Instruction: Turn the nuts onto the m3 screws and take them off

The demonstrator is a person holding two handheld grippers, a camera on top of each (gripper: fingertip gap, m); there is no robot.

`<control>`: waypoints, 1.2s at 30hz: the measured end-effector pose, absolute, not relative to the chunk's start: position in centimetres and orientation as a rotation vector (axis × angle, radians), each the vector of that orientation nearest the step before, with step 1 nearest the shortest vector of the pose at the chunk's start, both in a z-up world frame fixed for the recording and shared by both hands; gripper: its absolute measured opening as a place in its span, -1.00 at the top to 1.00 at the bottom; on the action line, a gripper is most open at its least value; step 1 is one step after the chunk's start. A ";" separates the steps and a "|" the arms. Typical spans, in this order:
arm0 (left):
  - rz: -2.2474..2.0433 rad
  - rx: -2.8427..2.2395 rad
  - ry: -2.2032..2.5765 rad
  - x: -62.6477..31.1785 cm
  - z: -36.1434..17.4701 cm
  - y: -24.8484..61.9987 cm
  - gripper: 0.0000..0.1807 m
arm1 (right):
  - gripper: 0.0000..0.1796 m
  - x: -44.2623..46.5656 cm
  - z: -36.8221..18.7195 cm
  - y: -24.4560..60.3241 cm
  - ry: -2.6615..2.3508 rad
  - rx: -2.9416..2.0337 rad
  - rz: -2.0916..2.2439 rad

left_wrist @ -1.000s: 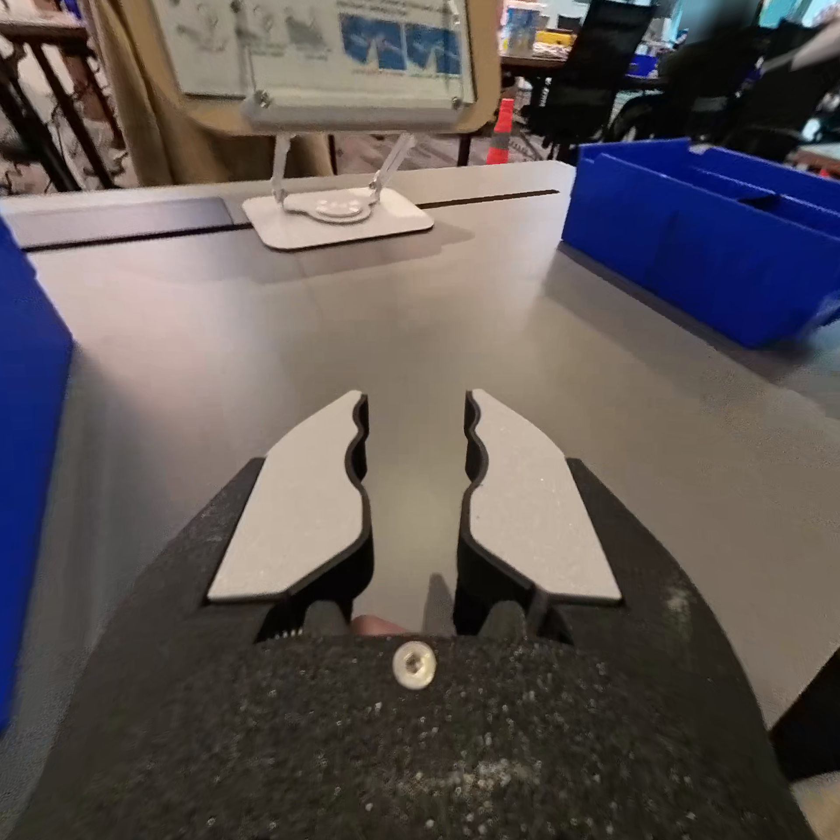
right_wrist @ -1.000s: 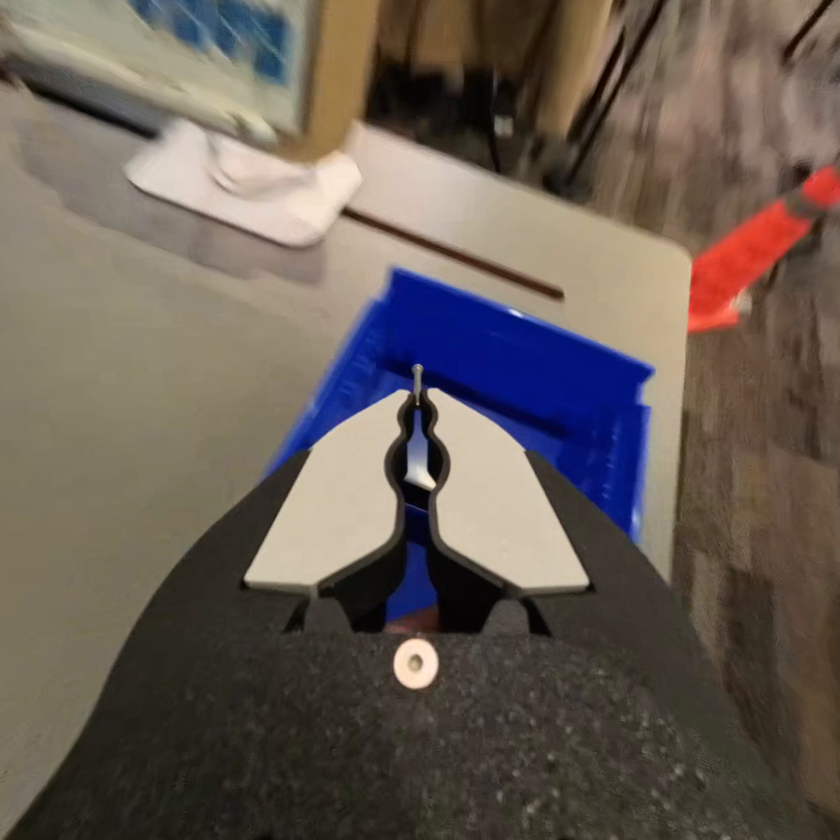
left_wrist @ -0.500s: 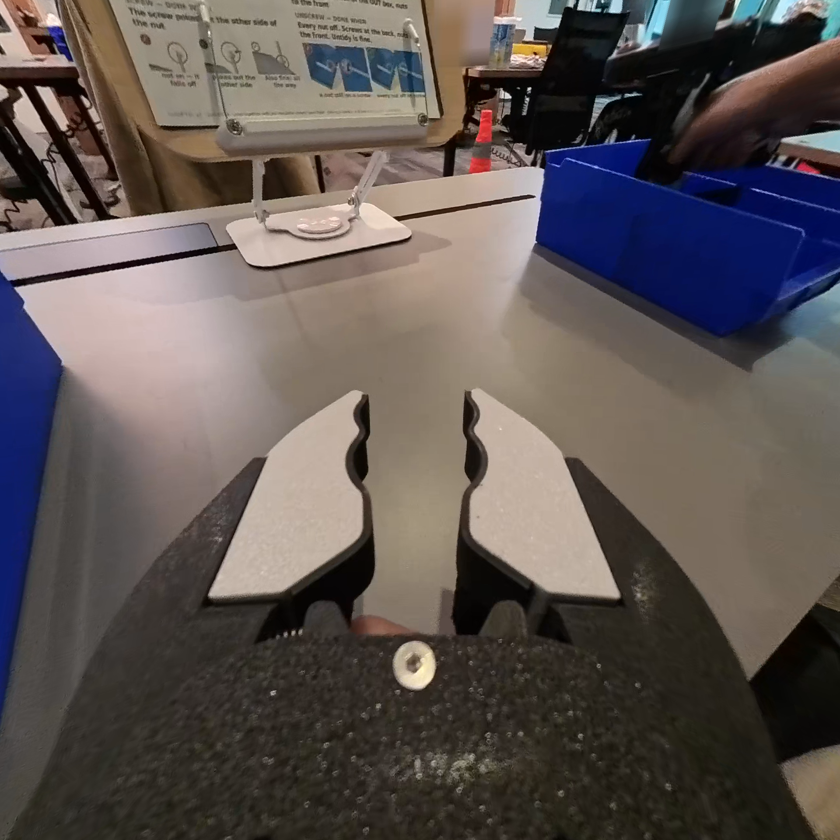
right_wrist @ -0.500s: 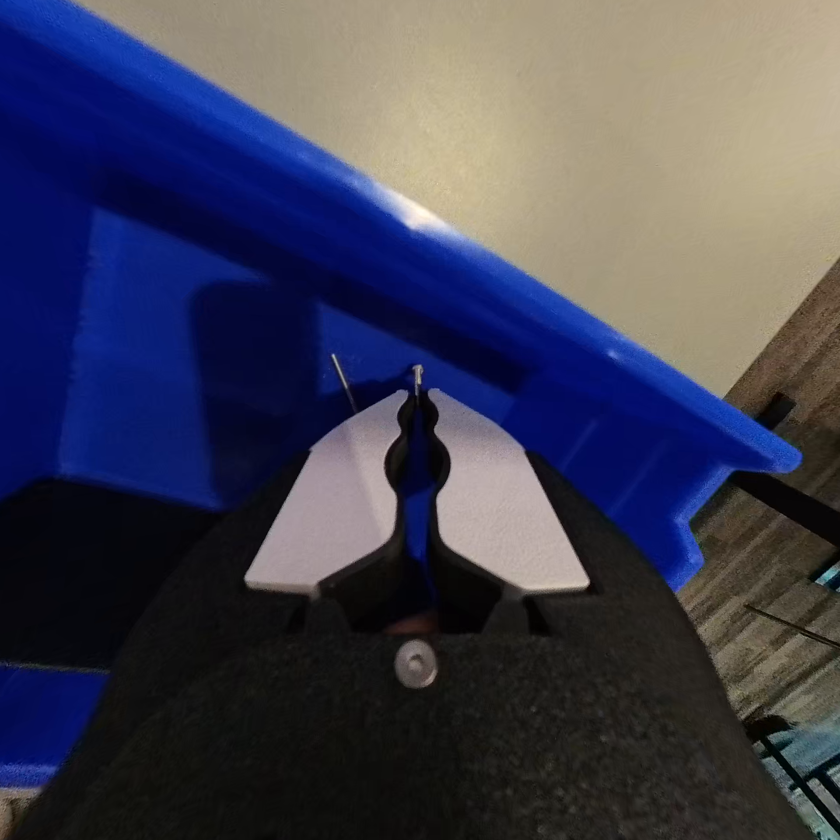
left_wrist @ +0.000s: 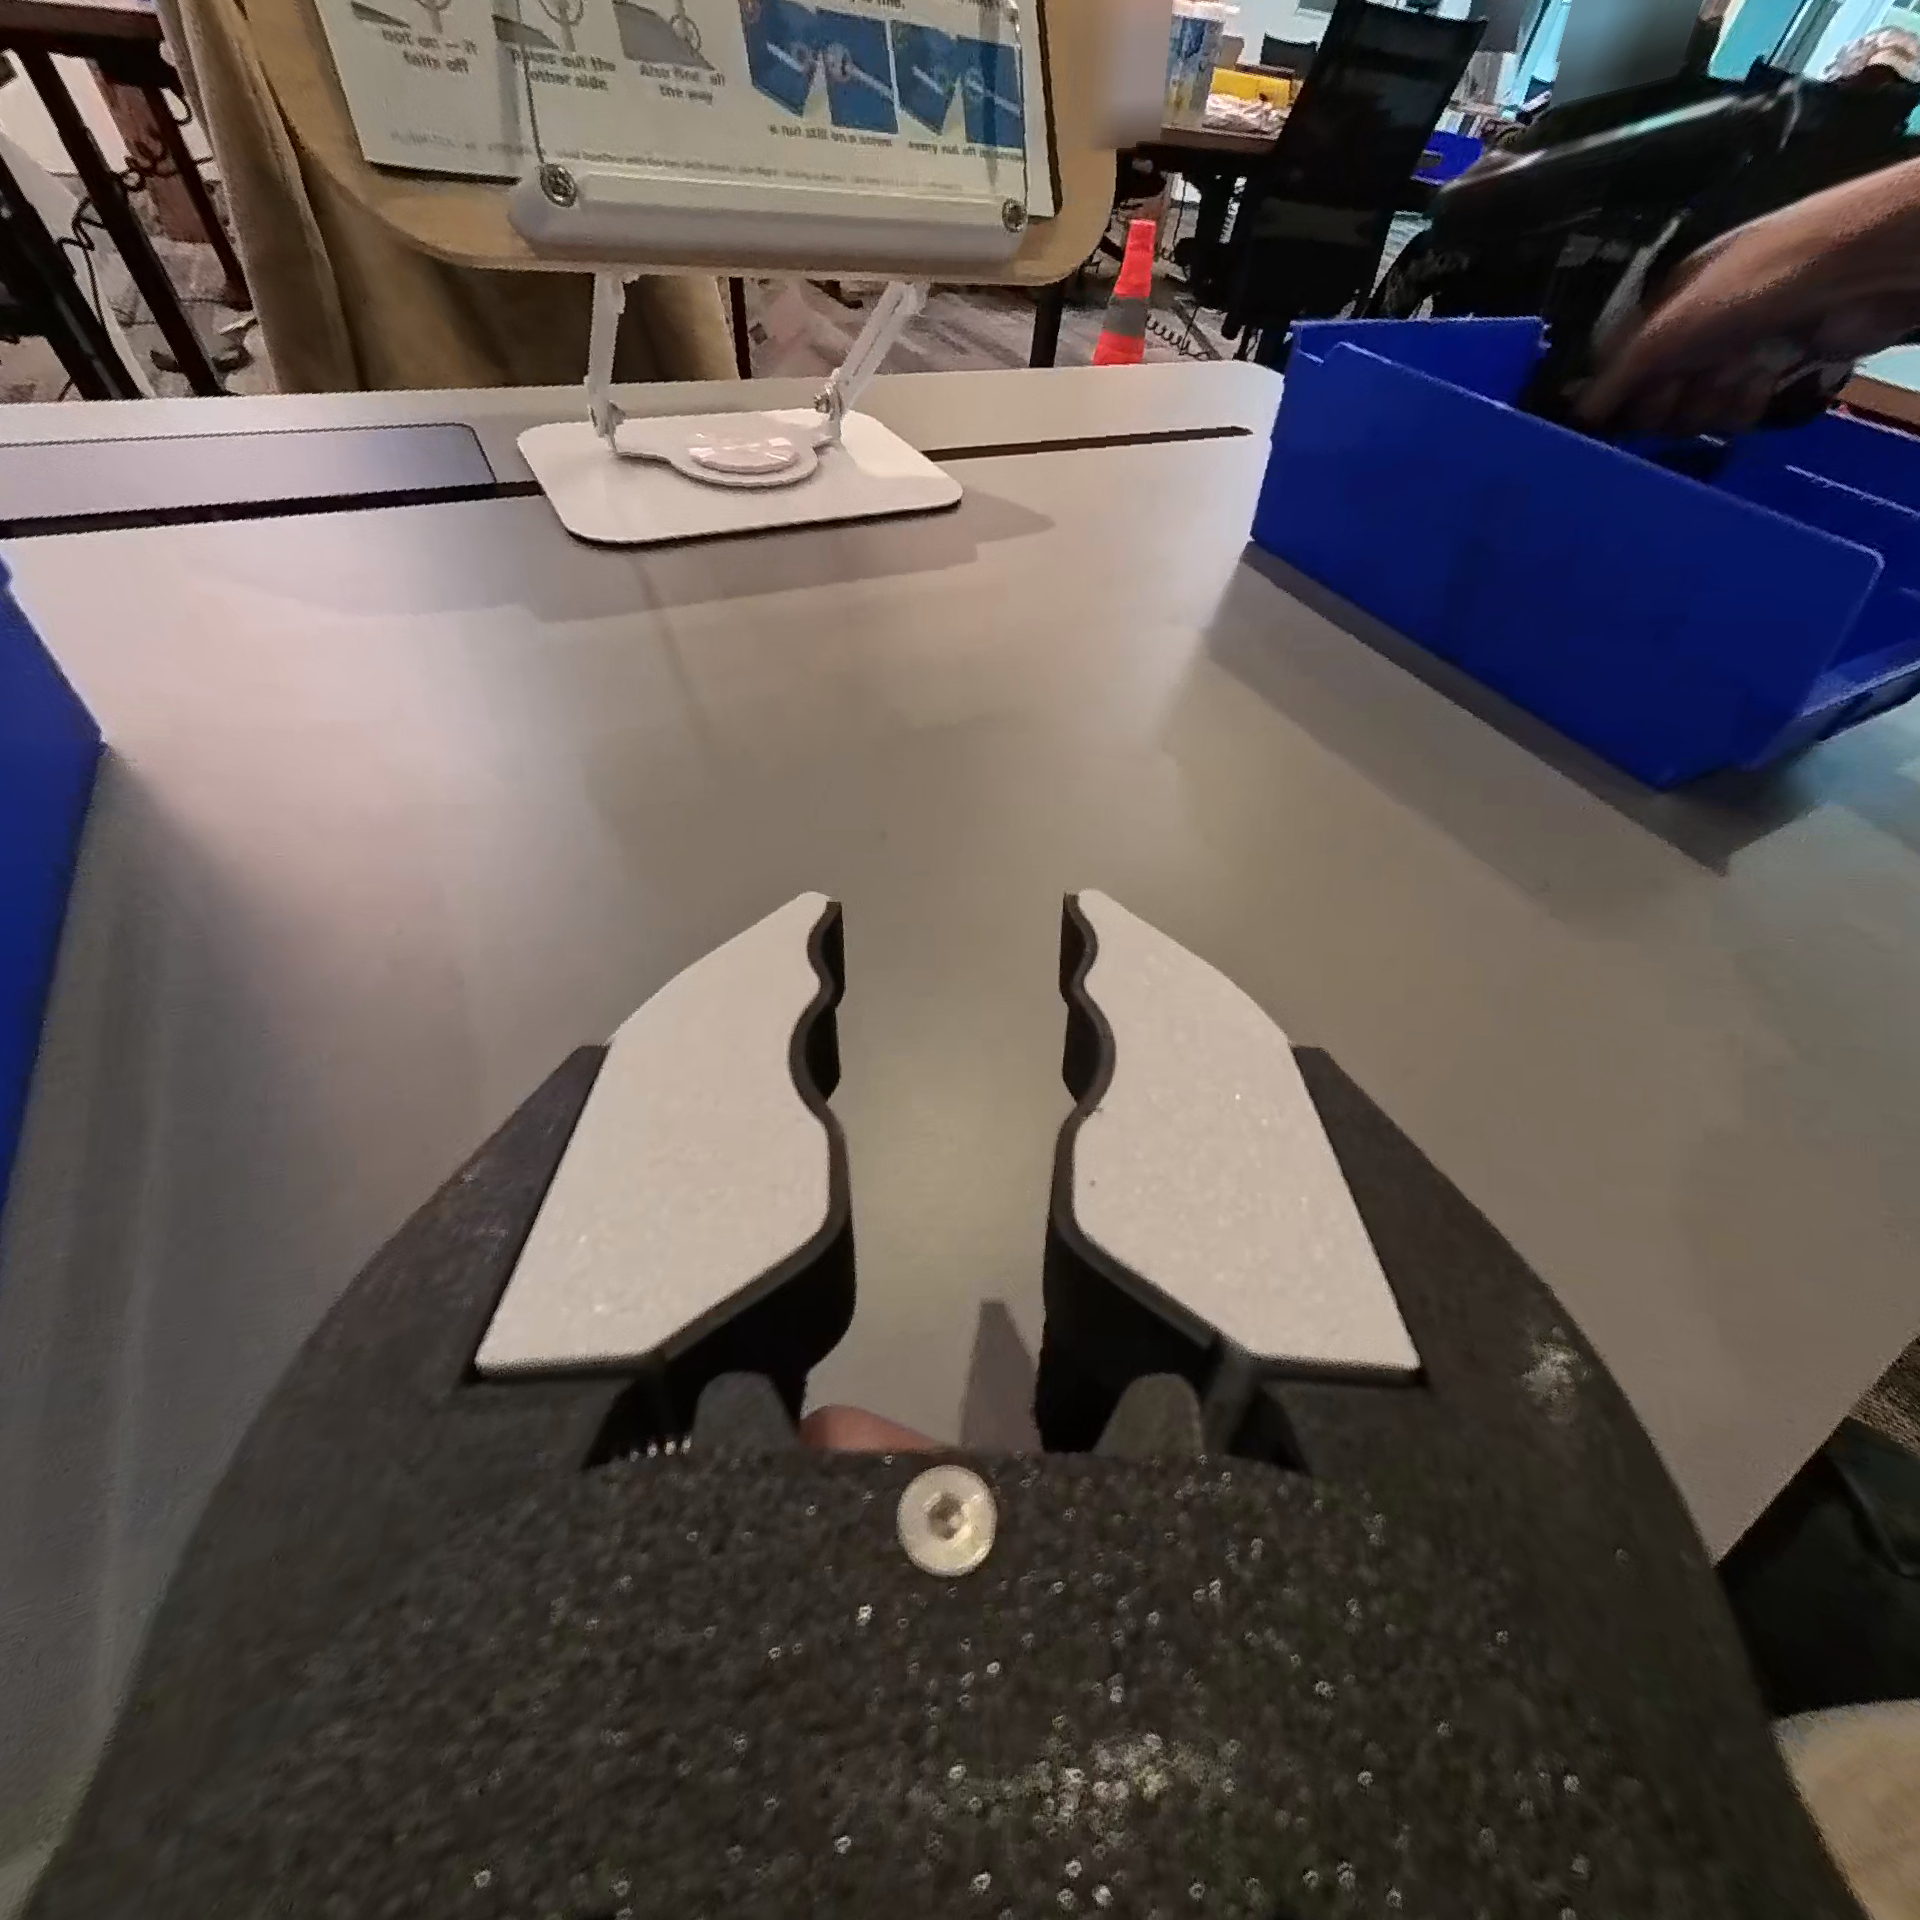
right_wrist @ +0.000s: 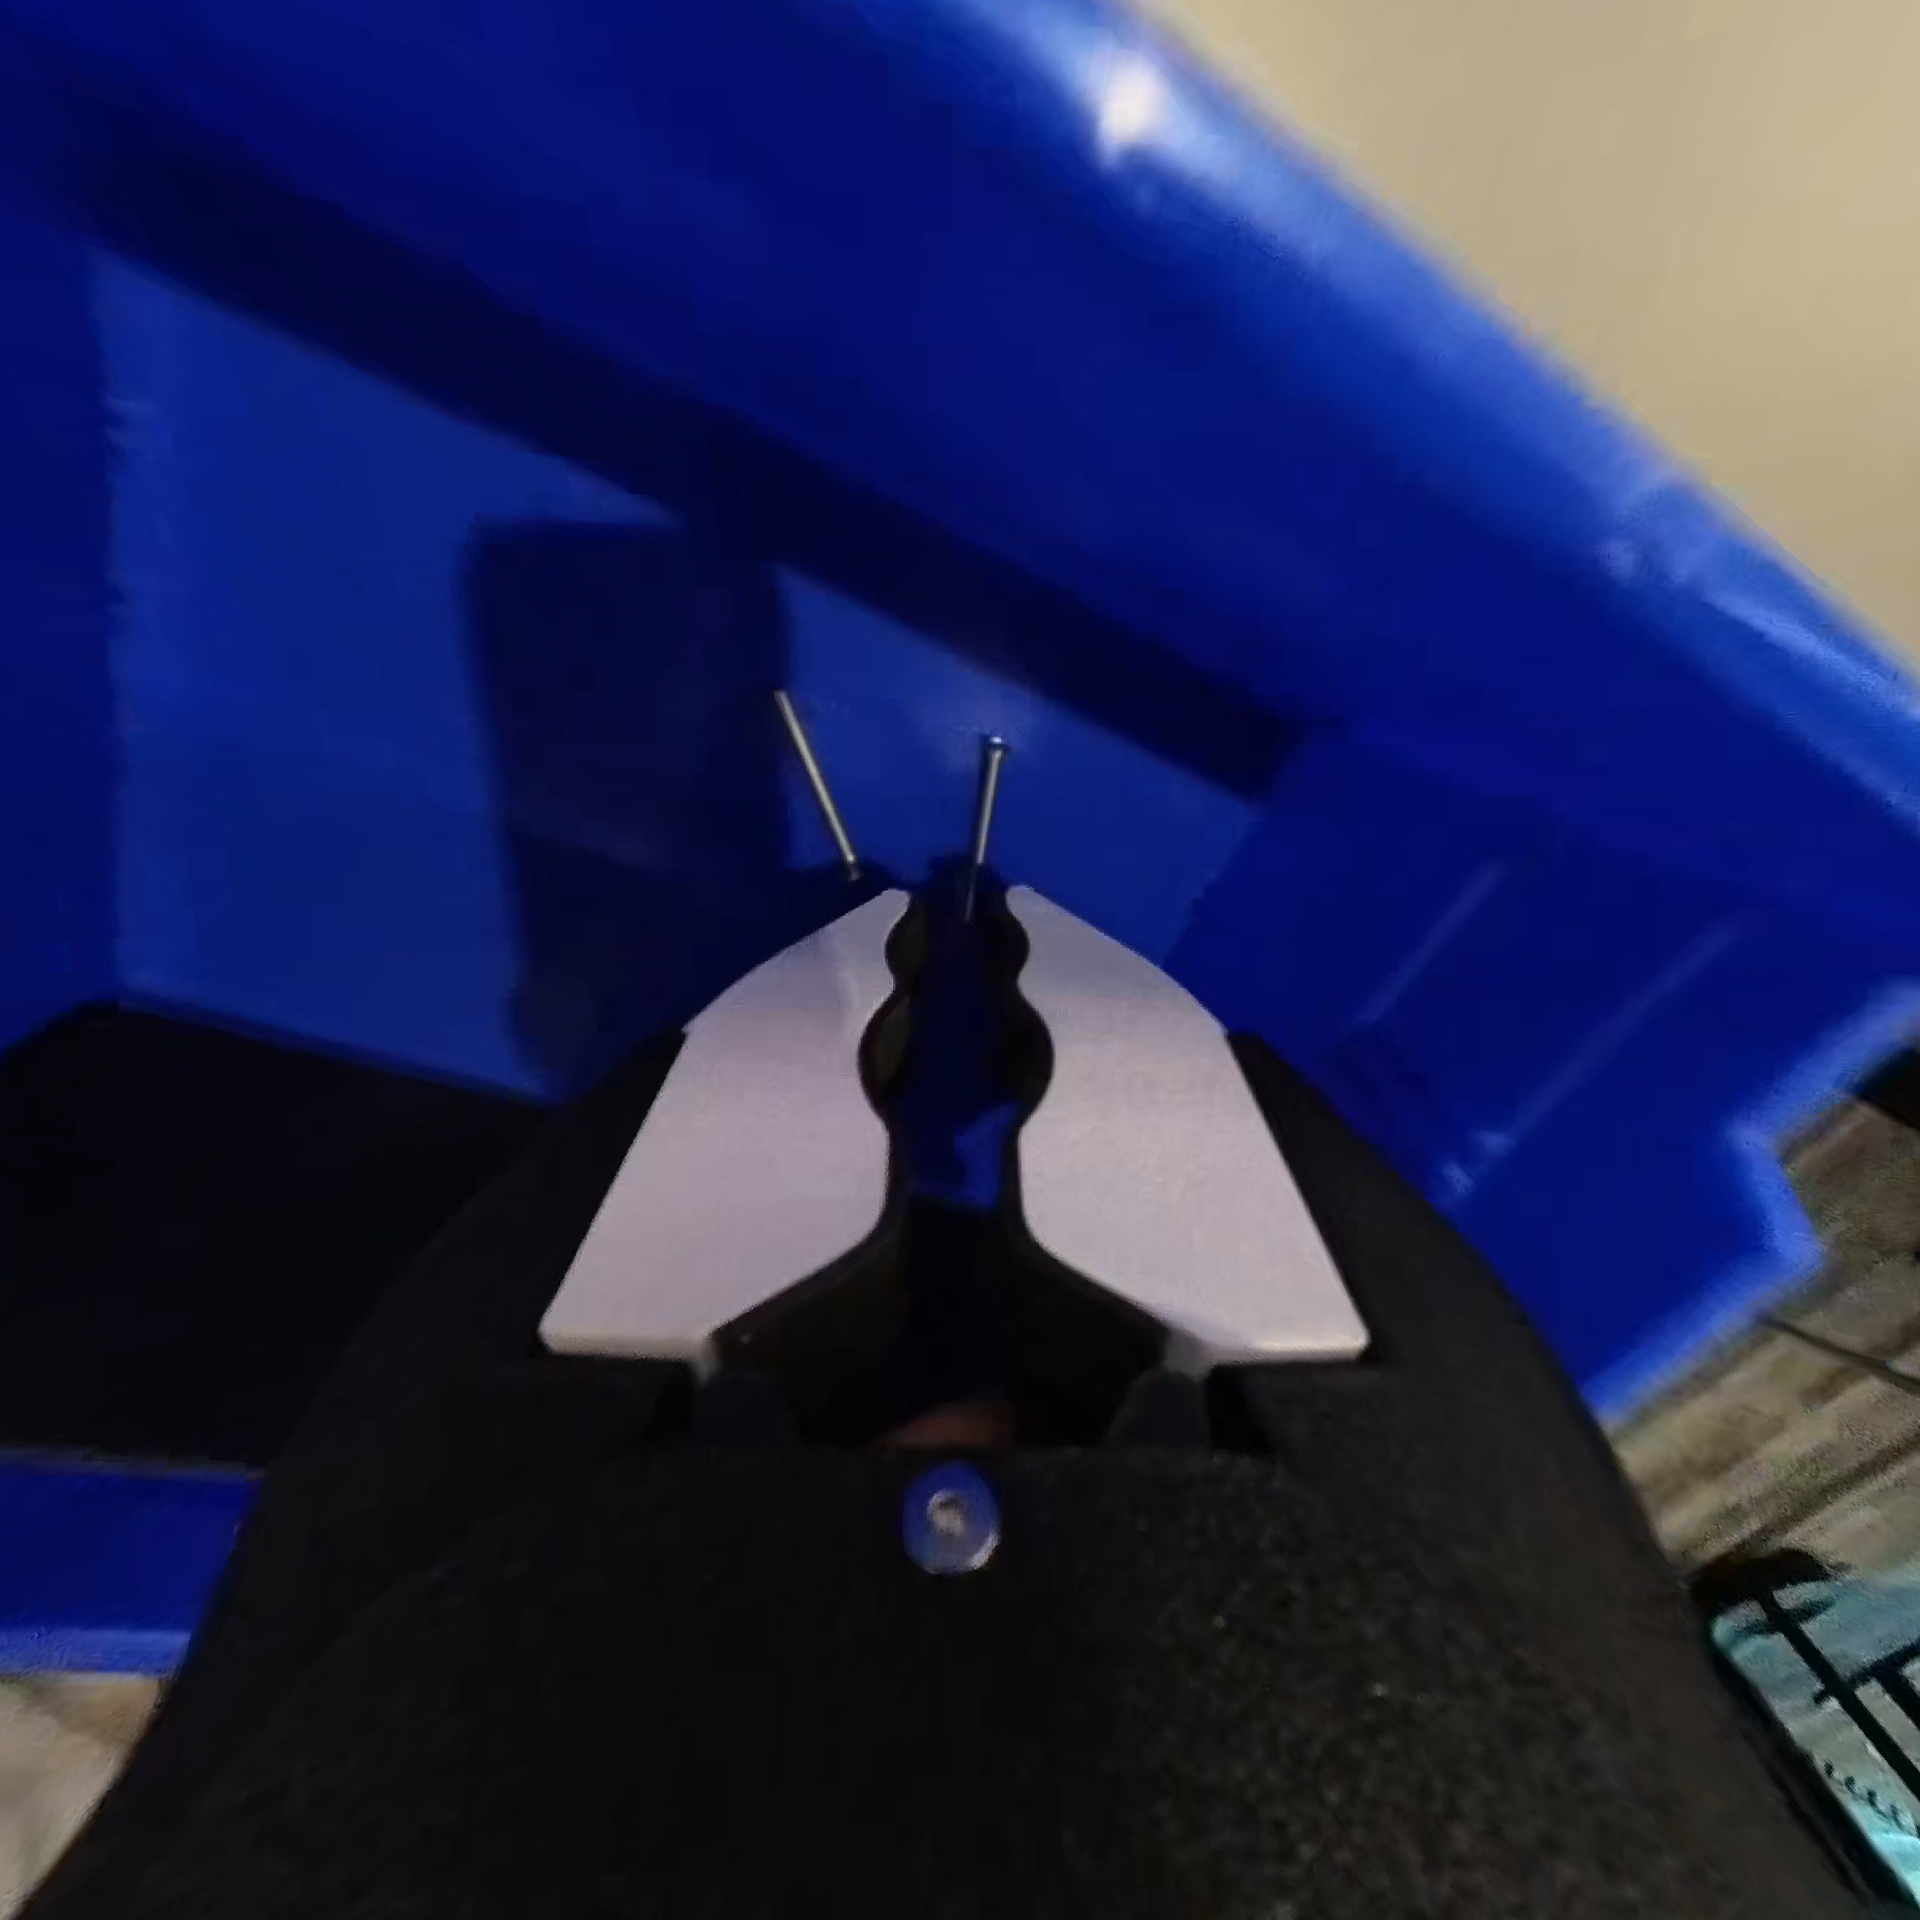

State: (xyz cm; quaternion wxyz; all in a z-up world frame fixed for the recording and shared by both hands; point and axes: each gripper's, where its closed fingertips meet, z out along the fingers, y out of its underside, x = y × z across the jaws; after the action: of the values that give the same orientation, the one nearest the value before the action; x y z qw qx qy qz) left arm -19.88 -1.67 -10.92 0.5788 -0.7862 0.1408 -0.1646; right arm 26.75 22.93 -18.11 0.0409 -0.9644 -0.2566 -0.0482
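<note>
My right gripper (right_wrist: 954, 891) is inside a blue bin (right_wrist: 1143, 364), its jaws a little apart. A thin metal screw (right_wrist: 983, 810) lies between and beyond its tips, tilted, and looks loose. A second screw (right_wrist: 816, 784) lies just to its left on the bin floor. In the left wrist view a hand (left_wrist: 1756, 322) holds the right gripper down into that bin (left_wrist: 1558, 582). My left gripper (left_wrist: 951, 914) is open and empty above the grey table (left_wrist: 727, 727). I see no nuts.
A second blue bin (left_wrist: 31, 831) stands at the table's left edge. A white stand (left_wrist: 727, 468) holding an instruction sheet is at the back. An orange cone (left_wrist: 1127, 301) and chairs are beyond the table. The grippers' ends are close to 55 cm from one another.
My right gripper went down into the blue bin with a screw pinched in its tips. Its jaws have since parted and more of the screw shows. The left gripper hardly moved.
</note>
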 end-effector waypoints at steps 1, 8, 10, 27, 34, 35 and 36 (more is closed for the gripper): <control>-0.382 -1.838 0.327 -20.0 -10.8 -1.7 0.56 | 0.85 26.5 -16.8 23.1 -0.779 -2.907 -0.155; -0.326 -1.840 0.317 -21.4 -9.6 -2.0 0.56 | 0.81 15.2 1.3 15.4 -0.730 -1.982 -0.057; -0.335 -1.852 0.300 -21.9 -9.1 -2.6 0.57 | 0.81 10.5 1.3 9.7 -0.735 -1.838 0.080; -0.127 -2.099 0.147 -39.1 -2.5 -1.7 0.52 | 0.73 -7.1 -10.5 -2.6 -0.752 -1.706 0.543; -0.250 -2.386 0.189 -43.7 -8.0 8.8 0.46 | 0.73 -6.7 -11.1 -1.9 -0.719 -1.762 0.538; -0.230 -2.436 0.218 -44.0 -9.2 9.7 0.45 | 0.73 -6.7 -11.1 -1.9 -0.725 -1.765 0.528; -0.209 -2.466 0.250 -44.2 -10.2 10.6 0.44 | 0.73 -6.7 -11.1 -2.0 -0.733 -1.766 0.521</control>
State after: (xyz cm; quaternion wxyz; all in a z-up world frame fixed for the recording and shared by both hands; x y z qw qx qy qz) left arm -44.17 10.63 -10.24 0.3212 -0.9389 0.0950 -0.0797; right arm -6.74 -1.99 -11.06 0.5480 -0.7454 -0.3093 0.2199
